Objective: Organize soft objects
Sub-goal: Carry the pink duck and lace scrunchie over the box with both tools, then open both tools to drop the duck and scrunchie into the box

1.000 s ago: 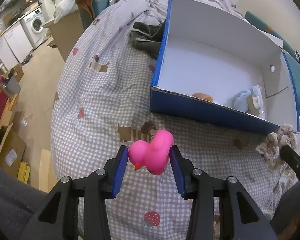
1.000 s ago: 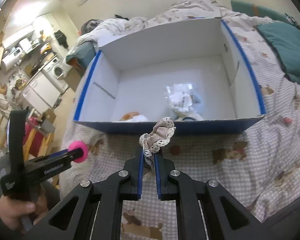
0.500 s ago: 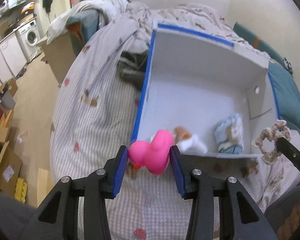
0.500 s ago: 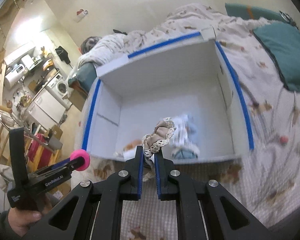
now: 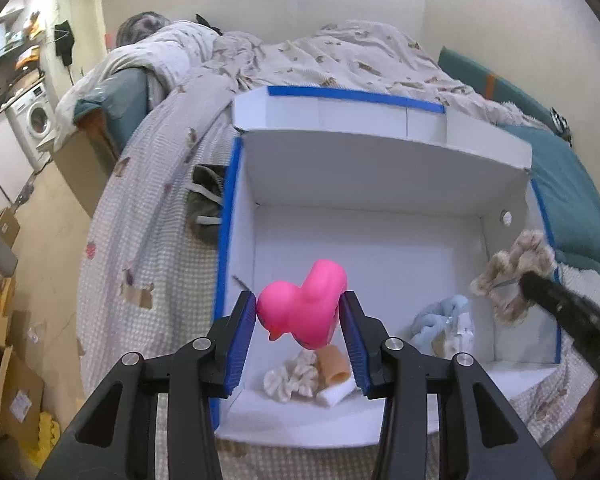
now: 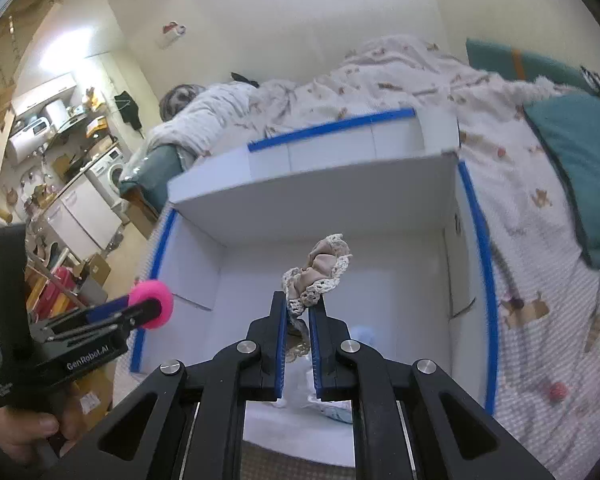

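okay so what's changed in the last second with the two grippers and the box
Both grippers carried their loads forward from above the bedspread to over the open white box. The left gripper stays shut on the pink duck, the right gripper on the lace scrunchie. Nothing was released; the items already in the box lie as before.

My left gripper (image 5: 300, 320) clamps a pink rubber duck (image 5: 302, 312) above the open white box (image 5: 380, 184) on the bed (image 5: 160, 184); a cream scrunchie (image 5: 290, 378) and blue cloth (image 5: 436, 320) lie inside.
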